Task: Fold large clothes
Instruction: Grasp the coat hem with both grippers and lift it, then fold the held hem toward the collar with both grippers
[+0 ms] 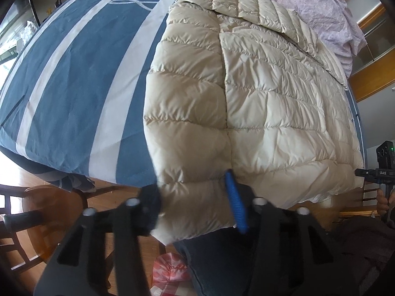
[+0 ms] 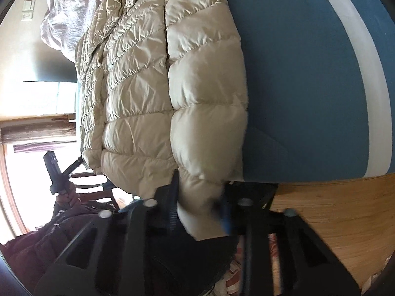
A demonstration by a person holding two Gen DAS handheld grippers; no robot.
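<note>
A cream quilted puffer jacket (image 1: 259,98) lies flat on a bed, and its near edge hangs over the bed's side. In the left wrist view my left gripper (image 1: 195,204) is shut on the jacket's near left corner, with the padded fabric pinched between the black finger and the blue pad. In the right wrist view the same jacket (image 2: 148,74) fills the middle. There my right gripper (image 2: 200,209) is shut on the near right corner, which bulges out between its fingers. Each gripper also shows small at the edge of the other's view.
The bed has a blue cover with white stripes (image 1: 74,74) (image 2: 296,74). A crumpled lilac quilt (image 1: 321,12) lies beyond the jacket's collar. A wooden chair (image 1: 37,209) stands left of the bed edge, and wooden floor (image 2: 333,209) lies on the right. The person's legs in jeans (image 1: 209,259) stand below the grippers.
</note>
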